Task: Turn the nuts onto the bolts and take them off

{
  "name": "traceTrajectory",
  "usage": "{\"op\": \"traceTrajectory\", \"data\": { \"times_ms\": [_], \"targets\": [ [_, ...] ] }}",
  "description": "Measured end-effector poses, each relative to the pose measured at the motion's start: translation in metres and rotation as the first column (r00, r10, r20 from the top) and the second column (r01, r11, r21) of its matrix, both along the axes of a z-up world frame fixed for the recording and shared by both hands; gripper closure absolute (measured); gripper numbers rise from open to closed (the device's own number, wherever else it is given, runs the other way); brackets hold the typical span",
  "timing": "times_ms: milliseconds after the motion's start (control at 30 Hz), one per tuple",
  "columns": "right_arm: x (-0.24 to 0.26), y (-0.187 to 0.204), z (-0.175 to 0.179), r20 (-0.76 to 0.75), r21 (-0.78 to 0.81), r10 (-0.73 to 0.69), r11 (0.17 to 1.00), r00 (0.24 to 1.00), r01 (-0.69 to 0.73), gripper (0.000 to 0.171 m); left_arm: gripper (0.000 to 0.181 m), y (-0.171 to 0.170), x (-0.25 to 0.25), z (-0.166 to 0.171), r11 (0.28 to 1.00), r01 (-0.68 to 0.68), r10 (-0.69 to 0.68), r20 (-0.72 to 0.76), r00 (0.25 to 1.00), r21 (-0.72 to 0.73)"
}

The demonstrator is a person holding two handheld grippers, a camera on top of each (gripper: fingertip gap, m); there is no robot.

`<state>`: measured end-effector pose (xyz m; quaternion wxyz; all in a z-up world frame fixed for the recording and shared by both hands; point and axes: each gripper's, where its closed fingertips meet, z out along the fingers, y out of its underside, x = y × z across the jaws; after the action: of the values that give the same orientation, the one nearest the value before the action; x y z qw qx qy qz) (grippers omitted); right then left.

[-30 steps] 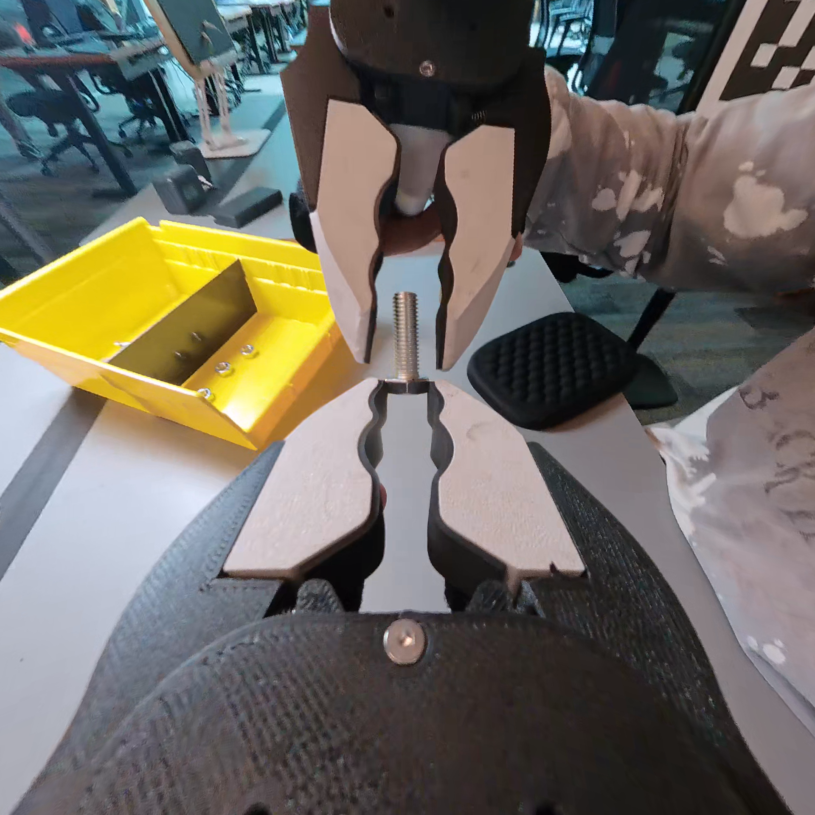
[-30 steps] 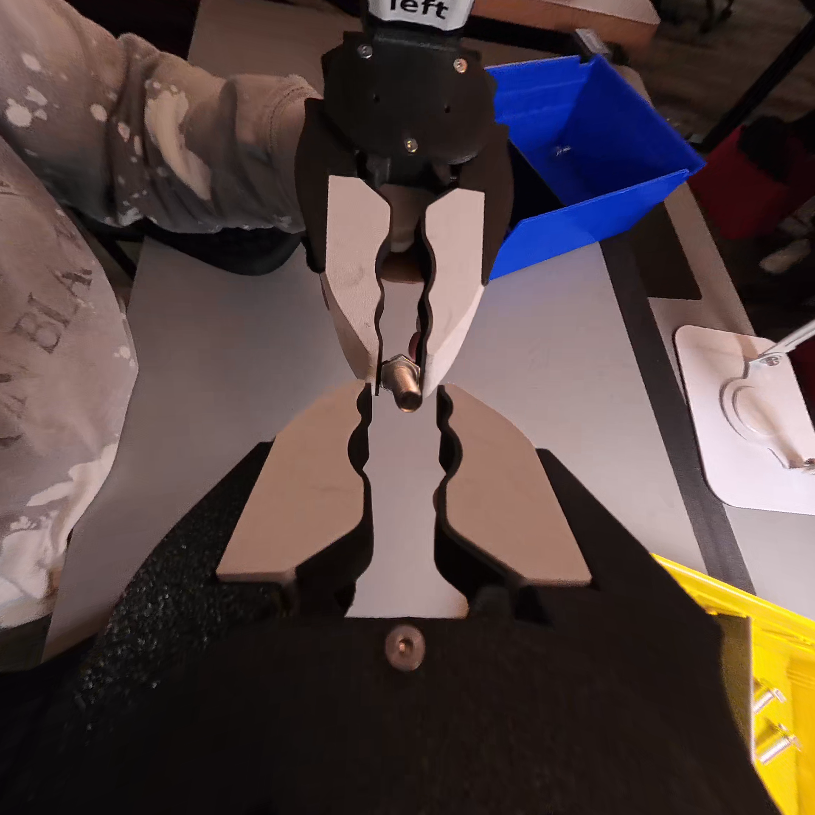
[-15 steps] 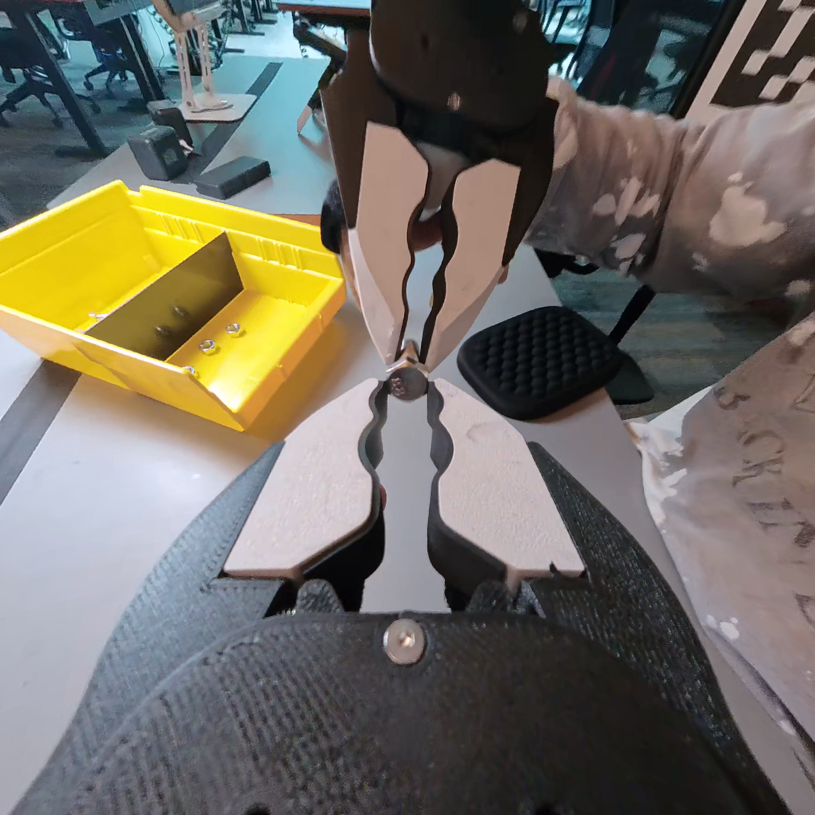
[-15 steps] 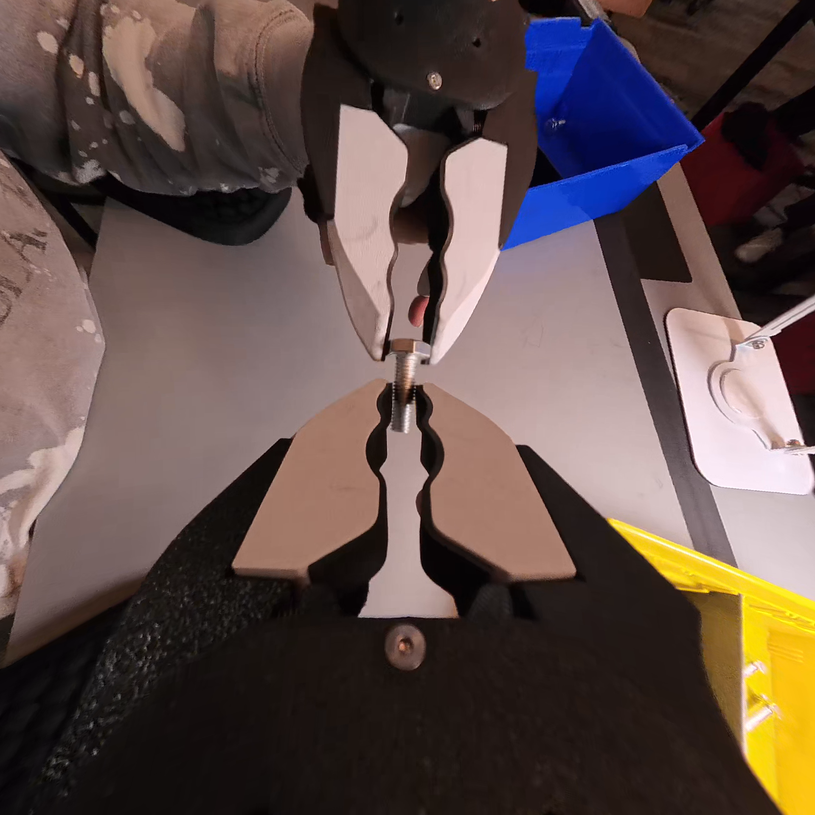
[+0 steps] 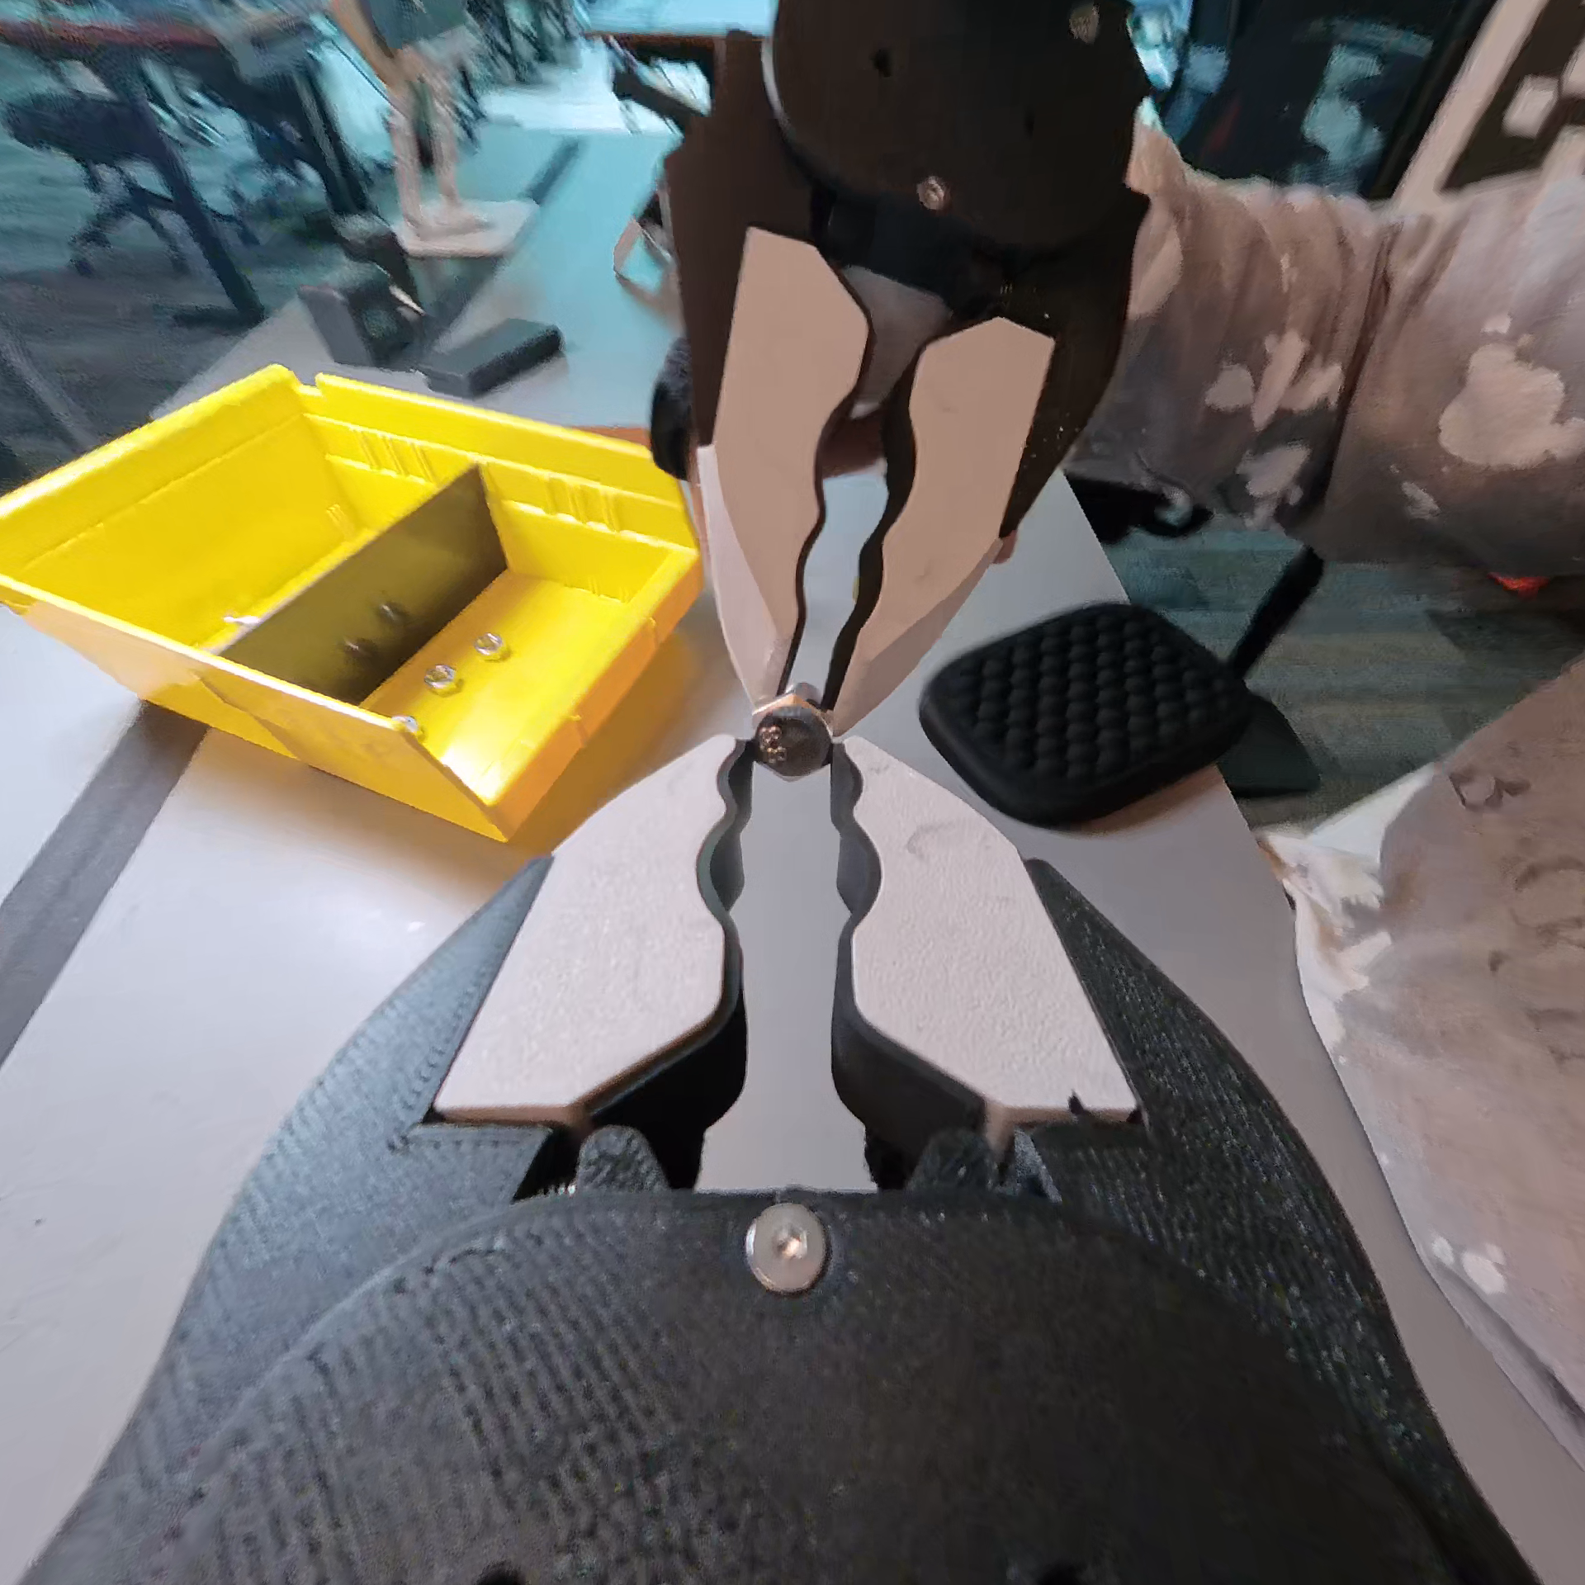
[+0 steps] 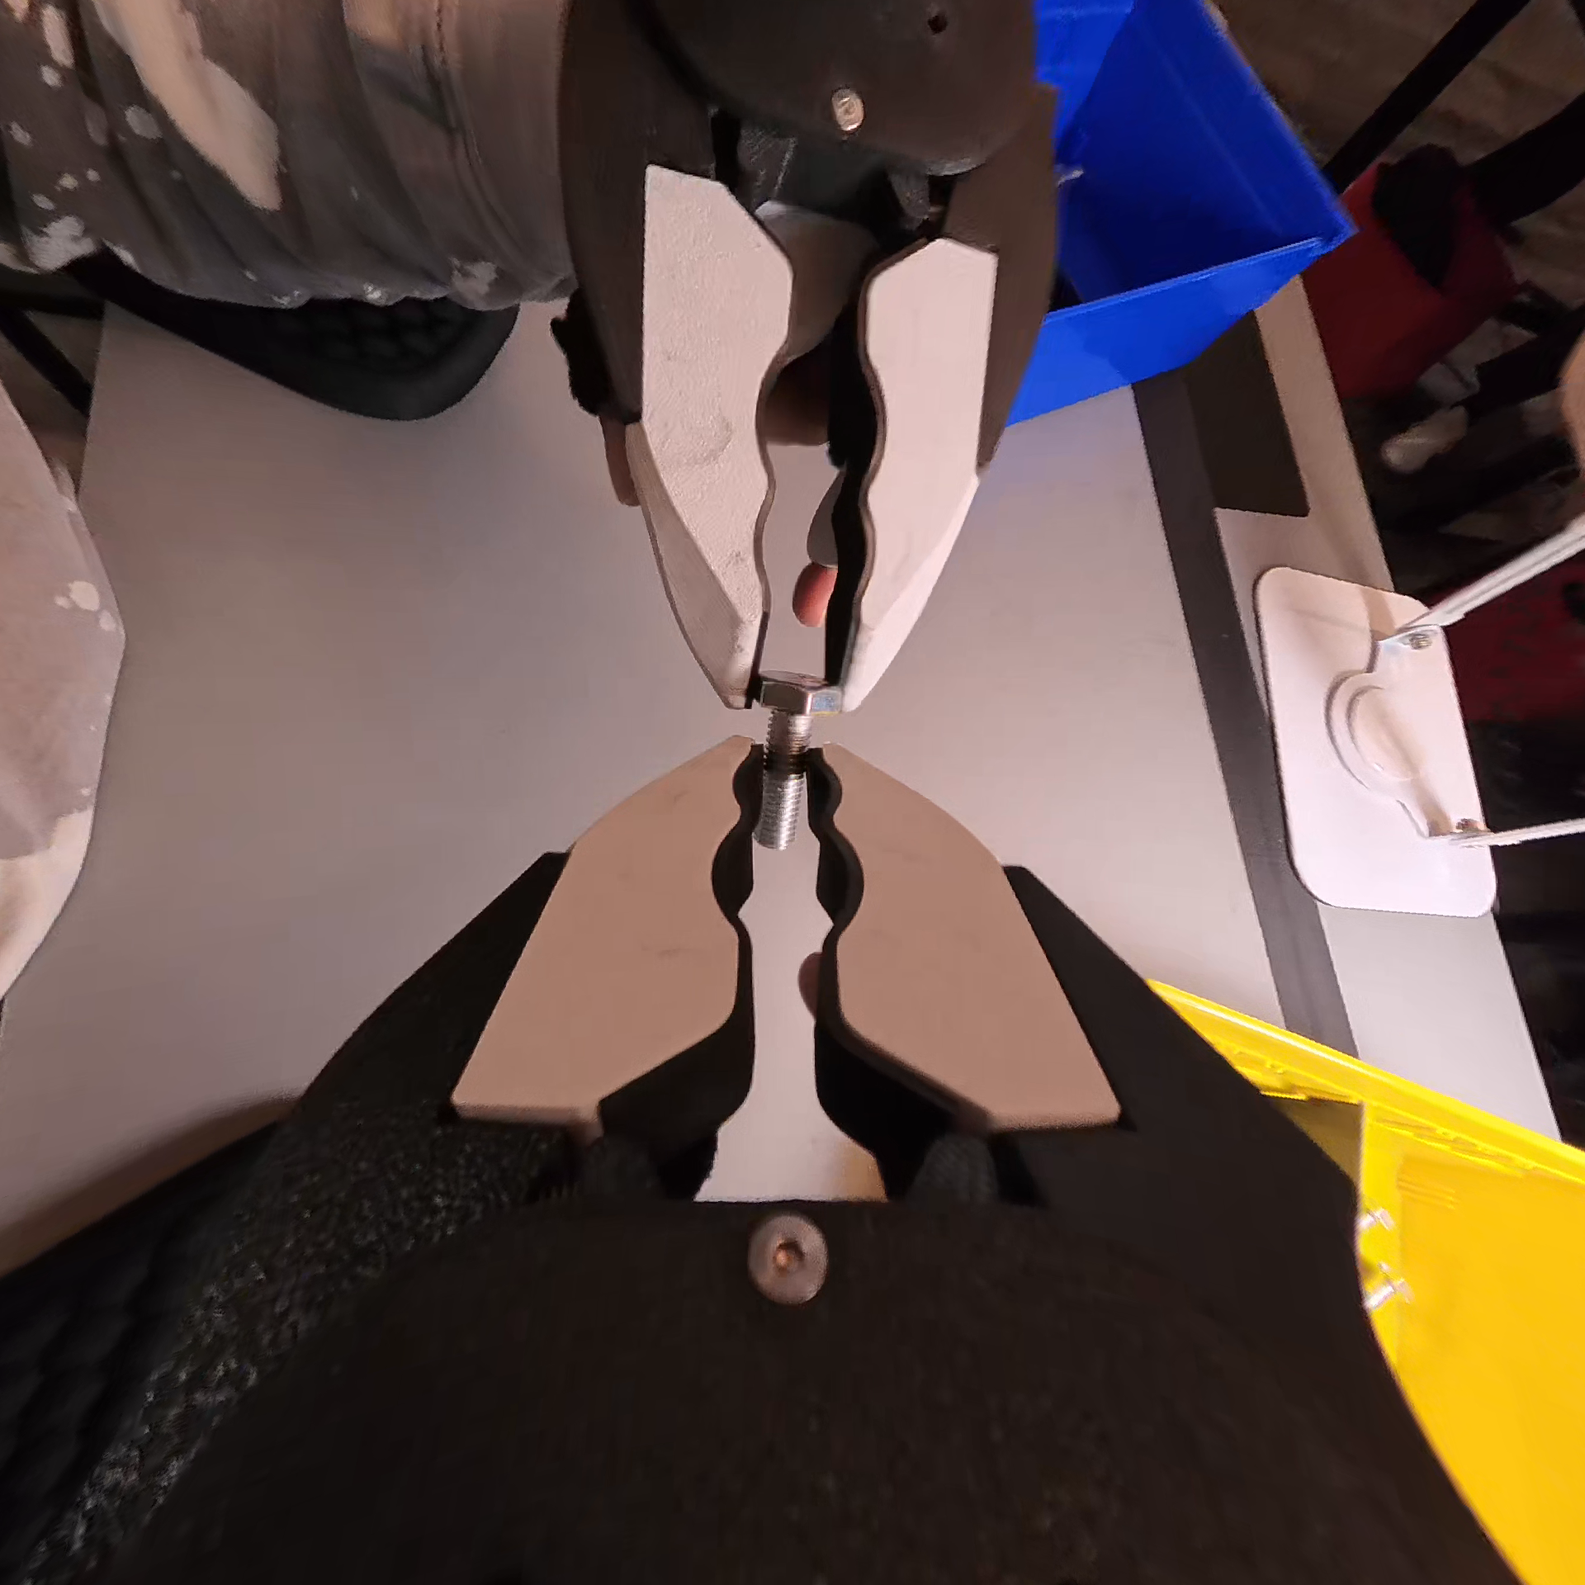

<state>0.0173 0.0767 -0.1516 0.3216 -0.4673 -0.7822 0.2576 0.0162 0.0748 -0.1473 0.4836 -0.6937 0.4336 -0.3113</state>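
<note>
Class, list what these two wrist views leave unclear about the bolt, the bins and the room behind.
Whether a nut is on the bolt: right wrist view, the right gripper covers that stretch of shank; left wrist view shows only the head.
Blue bin contents: right wrist view, hidden by the left gripper and top edge.
Yellow bin: right wrist view, cut by the right edge.
Room behind: left wrist view, blurred.

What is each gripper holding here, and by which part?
The left gripper pinches the bolt by its hex head. The right gripper closes its fingers on the threaded shank, partway along; whether a nut sits there cannot be told.
</note>
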Motion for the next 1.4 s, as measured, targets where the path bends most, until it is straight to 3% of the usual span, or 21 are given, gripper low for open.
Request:
{"op": "traceTrajectory", "data": {
  "times_ms": [100, 167, 267, 367, 467, 533, 633, 800, 1033, 1100, 1233, 1300, 1400],
  "targets": [
    [0.004, 0.035, 0.024, -0.043, -0.005, -0.093, 0.996, 0.995, 0.093, 0.162, 0.157, 0.019, -0.017, 0.019, 0.989, -0.143, 0.138, 0.105, 0.985, 0.043],
    [0.010, 0.092, 0.039, -0.057, 0.034, -0.253, 0.966, 0.966, 0.255, 0.162, 0.156, 0.030, -0.035, 0.027, 0.966, -0.241, 0.228, 0.133, 0.965, 0.091],
    [0.034, 0.206, 0.037, -0.011, 0.068, -0.589, 0.806, 0.808, 0.589, 0.162, 0.154, 0.041, -0.059, 0.040, 0.924, -0.356, 0.327, 0.197, 0.924, 0.141],
    [0.065, 0.300, -0.002, 0.123, 0.068, -0.802, 0.594, 0.584, 0.801, 0.162, 0.155, 0.050, -0.077, 0.044, 0.889, -0.428, 0.386, 0.238, 0.891, 0.162],
    [0.088, 0.357, -0.057, 0.259, 0.115, -0.878, 0.443, 0.404, 0.889, 0.161, 0.158, 0.057, -0.090, 0.039, 0.876, -0.460, 0.415, 0.258, 0.872, 0.144],
    [0.100, 0.380, -0.093, 0.338, 0.148, -0.889, 0.375, 0.309, 0.915, 0.162, 0.160, 0.062, -0.099, 0.034, 0.866, -0.481, 0.436, 0.266, 0.860, 0.136],
    [0.107, 0.397, -0.132, 0.410, 0.150, -0.880, 0.327, 0.242, 0.933, 0.162, 0.164, 0.068, -0.112, 0.029, 0.852, -0.507, 0.462, 0.270, 0.845, 0.130],
    [0.107, 0.408, -0.155, 0.447, 0.166, -0.867, 0.323, 0.221, 0.932, 0.162, 0.170, 0.076, -0.129, 0.024, 0.837, -0.535, 0.489, 0.281, 0.826, 0.116],
    [0.098, 0.408, -0.146, 0.425, 0.144, -0.865, 0.356, 0.267, 0.923, 0.153, 0.167, 0.077, -0.130, 0.023, 0.831, -0.544, 0.502, 0.268, 0.822, 0.115],
    [0.091, 0.408, -0.123, 0.357, 0.122, -0.882, 0.372, 0.309, 0.920, 0.151, 0.166, 0.076, -0.130, 0.027, 0.829, -0.546, 0.501, 0.273, 0.821, 0.122],
    [0.053, 0.379, -0.040, 0.092, -0.035, -0.872, 0.479, 0.480, 0.877, 0.151, 0.165, 0.074, -0.131, 0.034, 0.822, -0.554, 0.503, 0.293, 0.813, 0.128],
    [0.032, 0.342, 0.009, -0.082, -0.135, -0.824, 0.567, 0.561, 0.813, 0.151, 0.164, 0.073, -0.132, 0.037, 0.818, -0.561, 0.507, 0.298, 0.809, 0.130],
    [0.012, 0.262, 0.057, -0.289, -0.274, -0.730, 0.683, 0.619, 0.677, 0.151, 0.162, 0.070, -0.134, 0.043, 0.809, -0.571, 0.513, 0.307, 0.802, 0.139]
  ]
}}
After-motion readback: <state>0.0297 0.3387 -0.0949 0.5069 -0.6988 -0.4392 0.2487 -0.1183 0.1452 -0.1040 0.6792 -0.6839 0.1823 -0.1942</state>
